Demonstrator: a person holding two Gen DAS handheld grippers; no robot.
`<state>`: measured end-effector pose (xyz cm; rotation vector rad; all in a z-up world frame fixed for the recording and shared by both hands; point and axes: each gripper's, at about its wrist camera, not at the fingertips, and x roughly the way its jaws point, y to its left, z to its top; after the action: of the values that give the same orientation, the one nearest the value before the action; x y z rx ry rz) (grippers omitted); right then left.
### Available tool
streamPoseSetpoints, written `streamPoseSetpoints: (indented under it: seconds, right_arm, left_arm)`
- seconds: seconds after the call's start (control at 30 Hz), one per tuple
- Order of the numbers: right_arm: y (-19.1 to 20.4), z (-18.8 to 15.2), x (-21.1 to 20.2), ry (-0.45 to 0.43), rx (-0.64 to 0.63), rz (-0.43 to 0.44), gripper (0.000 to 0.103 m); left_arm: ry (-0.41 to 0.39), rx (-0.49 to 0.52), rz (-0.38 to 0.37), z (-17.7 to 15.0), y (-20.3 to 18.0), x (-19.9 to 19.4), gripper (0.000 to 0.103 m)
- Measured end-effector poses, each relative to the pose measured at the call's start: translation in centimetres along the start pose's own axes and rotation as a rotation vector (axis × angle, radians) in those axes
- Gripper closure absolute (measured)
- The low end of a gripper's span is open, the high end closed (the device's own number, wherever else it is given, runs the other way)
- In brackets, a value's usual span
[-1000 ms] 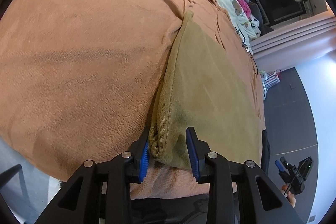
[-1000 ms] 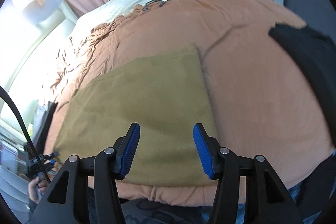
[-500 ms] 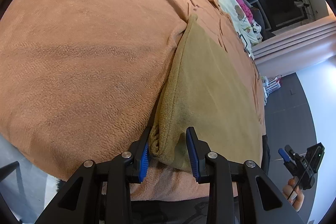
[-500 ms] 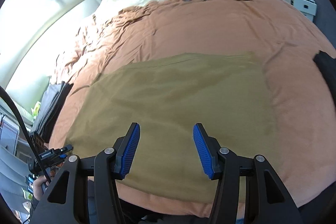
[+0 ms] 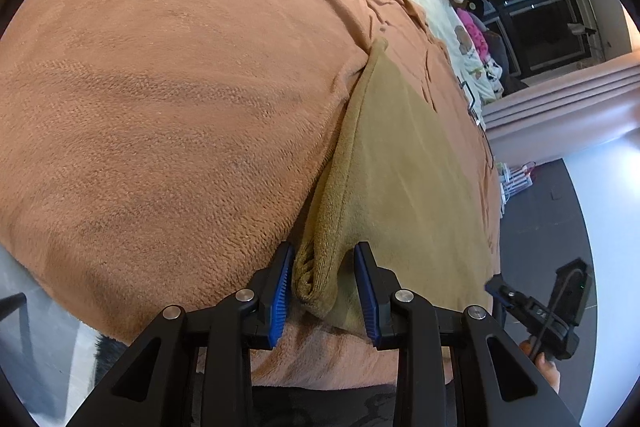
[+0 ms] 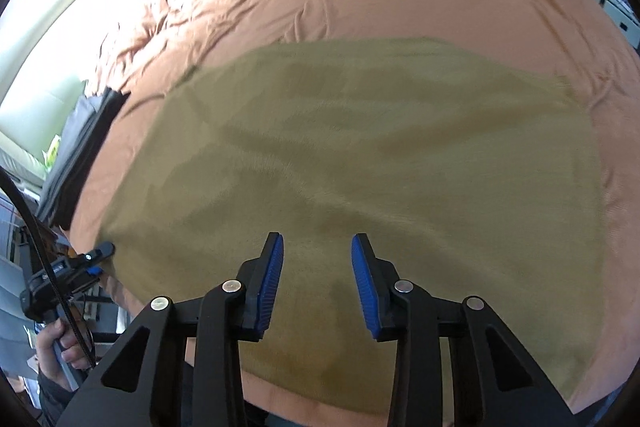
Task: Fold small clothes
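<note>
On the bed: an olive cloth (image 6: 360, 163) lies spread over an orange blanket (image 5: 168, 99), near the edge closest to the person.
Left gripper (image 5: 323, 281): low at the cloth's near corner; jaws spread, with the rolled, layered edge of the cloth sitting between the blue pads (image 5: 280, 291). The left pad looks to be just touching the fabric, the right one stands clear, so nothing is pinched yet.
Cloth edge: several layers show at that corner, which suggests at least one fold is already made.
Right gripper (image 6: 317, 277): over the middle of the cloth's near side; jaws spread and holding nothing. Whether it touches the fabric I cannot tell, as the view is blurred.
Done: the cloth lies flat and roughly square, with few wrinkles.
Left: probably another fold, starting from a pinch on the left corner.
Beside: dark clothes (image 6: 76, 163) lie at the left edge of the bed.
</note>
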<state>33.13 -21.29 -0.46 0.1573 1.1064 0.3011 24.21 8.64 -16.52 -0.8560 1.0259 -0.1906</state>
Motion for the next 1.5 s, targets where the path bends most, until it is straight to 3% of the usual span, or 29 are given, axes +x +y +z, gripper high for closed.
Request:
streamPoseSetpoints:
  seconds: [0.23, 0.73, 1.5]
  right_arm:
    - [0.0, 2.7, 4.6, 0.061, -0.021, -0.055, 0.078]
    - [0.5, 10.2, 10.0, 0.028, -0.039, -0.150, 0.082]
    - [-1.5, 17.3, 14.4, 0.011, 0.004, -0.221, 0.082]
  left_arm:
    - [-0.006, -0.018, 0.006, 0.2, -0.2, -0.1, 0.071]
    - [-0.010, -0.084, 0.017, 0.4, -0.1, 0.0, 0.071]
    - [-0.012, -0.133, 0.001, 0.2, 0.8, -0.1, 0.072]
